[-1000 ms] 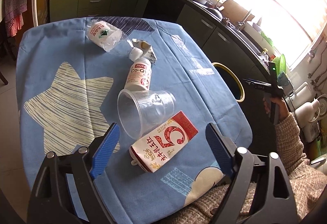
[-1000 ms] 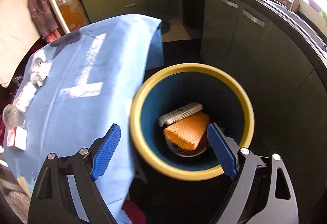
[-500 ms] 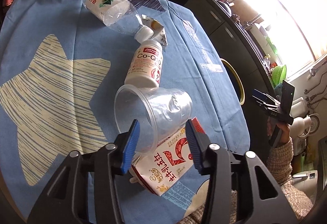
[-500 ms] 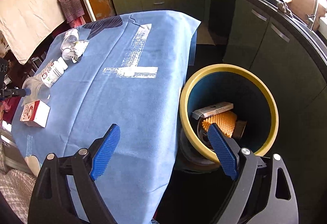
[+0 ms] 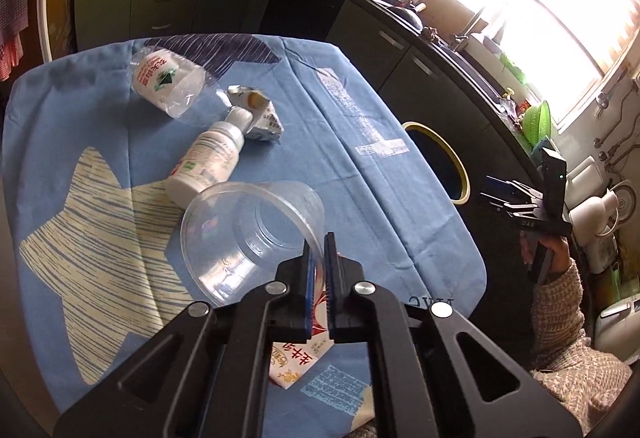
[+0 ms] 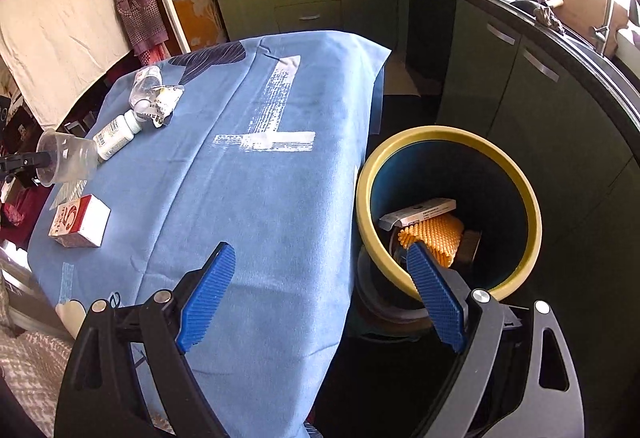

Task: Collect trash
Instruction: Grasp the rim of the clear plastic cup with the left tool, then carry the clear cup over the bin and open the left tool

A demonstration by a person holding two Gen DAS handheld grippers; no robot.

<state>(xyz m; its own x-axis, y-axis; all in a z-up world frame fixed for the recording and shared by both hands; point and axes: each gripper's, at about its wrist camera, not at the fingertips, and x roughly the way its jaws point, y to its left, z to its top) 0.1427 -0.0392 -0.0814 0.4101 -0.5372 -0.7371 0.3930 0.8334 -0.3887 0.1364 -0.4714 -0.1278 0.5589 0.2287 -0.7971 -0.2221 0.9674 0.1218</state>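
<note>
Left gripper [image 5: 317, 254] pinched tight on rim of clear plastic cup [image 5: 256, 234], cup lifted off blue tablecloth [image 6: 256, 198], mouth tipped sideways. Red-white carton [image 6: 79, 221] flat on cloth just below it. White pill bottle [image 5: 208, 162], crumpled water bottle [image 5: 168, 82] and torn wrapper [image 5: 262, 118] lie further back. Right gripper [image 6: 320, 294] spread wide, nothing in it, over table edge beside yellow-rimmed bin [image 6: 448, 136] with orange mesh [image 6: 438, 236] inside.

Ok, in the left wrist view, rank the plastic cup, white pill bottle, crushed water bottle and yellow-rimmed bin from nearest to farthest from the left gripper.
1. plastic cup: rim pinched in the left gripper.
2. white pill bottle: just beyond the cup, left.
3. crushed water bottle: far left on the cloth.
4. yellow-rimmed bin: off the table's right edge; too close to call against the water bottle.
</note>
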